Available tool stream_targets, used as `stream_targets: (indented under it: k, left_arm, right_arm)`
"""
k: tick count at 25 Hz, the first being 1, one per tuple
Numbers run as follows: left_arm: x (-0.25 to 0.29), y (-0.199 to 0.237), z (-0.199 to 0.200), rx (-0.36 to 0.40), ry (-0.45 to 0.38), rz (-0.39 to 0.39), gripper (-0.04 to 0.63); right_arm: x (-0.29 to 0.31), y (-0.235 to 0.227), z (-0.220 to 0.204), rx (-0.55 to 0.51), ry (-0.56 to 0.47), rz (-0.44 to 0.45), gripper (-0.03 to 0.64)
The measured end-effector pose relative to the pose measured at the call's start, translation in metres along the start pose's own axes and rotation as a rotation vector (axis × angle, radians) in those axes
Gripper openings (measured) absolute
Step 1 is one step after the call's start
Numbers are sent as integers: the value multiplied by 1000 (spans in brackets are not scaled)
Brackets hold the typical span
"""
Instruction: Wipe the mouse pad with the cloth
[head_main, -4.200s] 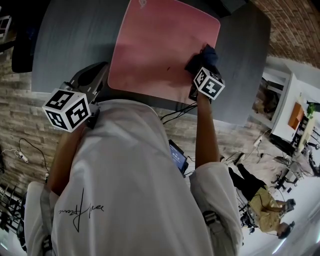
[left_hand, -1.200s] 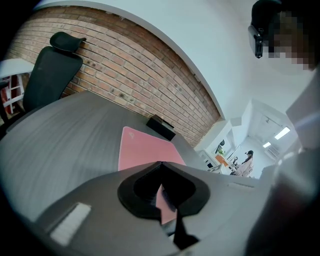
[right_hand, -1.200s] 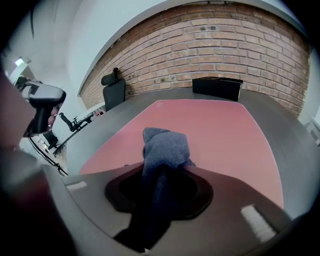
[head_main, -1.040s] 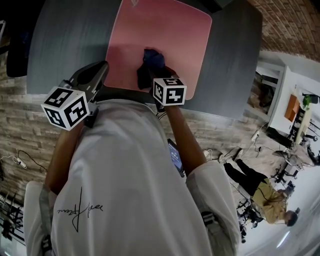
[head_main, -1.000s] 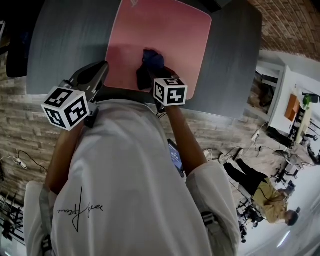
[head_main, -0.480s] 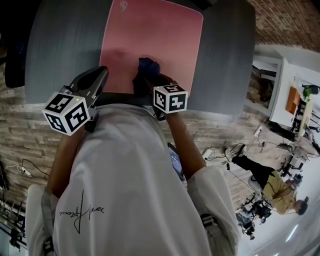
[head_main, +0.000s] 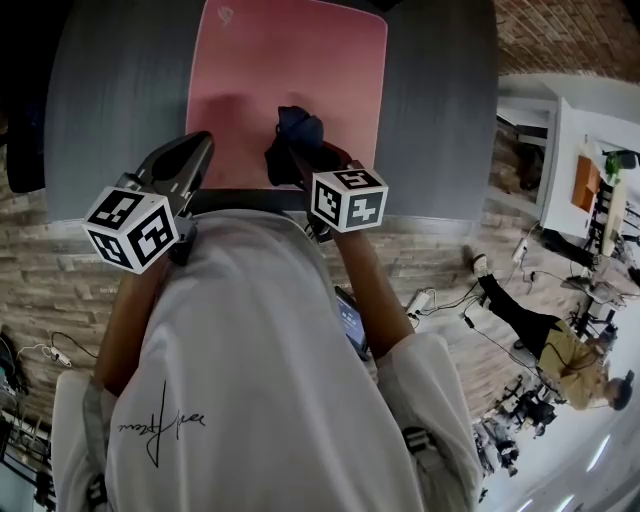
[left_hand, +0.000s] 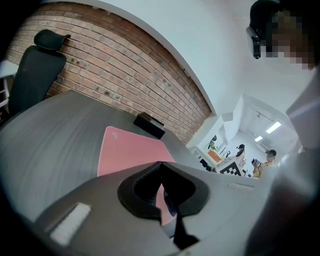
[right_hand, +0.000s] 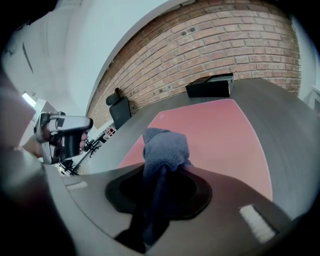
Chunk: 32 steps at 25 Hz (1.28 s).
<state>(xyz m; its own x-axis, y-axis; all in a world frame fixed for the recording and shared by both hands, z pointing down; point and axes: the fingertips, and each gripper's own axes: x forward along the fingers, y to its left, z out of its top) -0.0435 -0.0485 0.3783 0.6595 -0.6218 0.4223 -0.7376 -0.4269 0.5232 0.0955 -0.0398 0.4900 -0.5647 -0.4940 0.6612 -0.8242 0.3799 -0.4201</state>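
Right gripper (head_main: 296, 152): jaws clenched on the dark blue cloth (right_hand: 165, 146). The cloth bunches up just ahead of the jaw tips and trails back between them. The pink mouse pad (head_main: 290, 60) lies below and ahead of this gripper, and the cloth sits over the pad's near portion, about midway across its width. Contact between cloth and pad cannot be confirmed. Straight ahead of the jaws, past the pad's far edge, a black box (right_hand: 210, 86) rests on the grey desk (head_main: 120, 90).

Left gripper (left_hand: 161, 165): jaws closed together with nothing between them. It is held to the left of the cloth-holding unit, apart from the cloth. Its tips are at the pad's near left corner and point across the pad.
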Motion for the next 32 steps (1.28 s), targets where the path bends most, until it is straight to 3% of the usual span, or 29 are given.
stream_targets:
  k: [7, 18, 32]
  left_arm:
    - [-1, -10, 2, 24, -9, -9, 11]
    - [-12, -16, 8, 53, -51, 10, 9]
    - [-14, -42, 19, 119, -46, -83, 9]
  right_arm:
    - [-33, 9, 34, -40, -127, -30, 94]
    - [-76, 43, 60, -103, -212, -10, 94]
    - [-108, 82, 91, -179, -291, 33, 94]
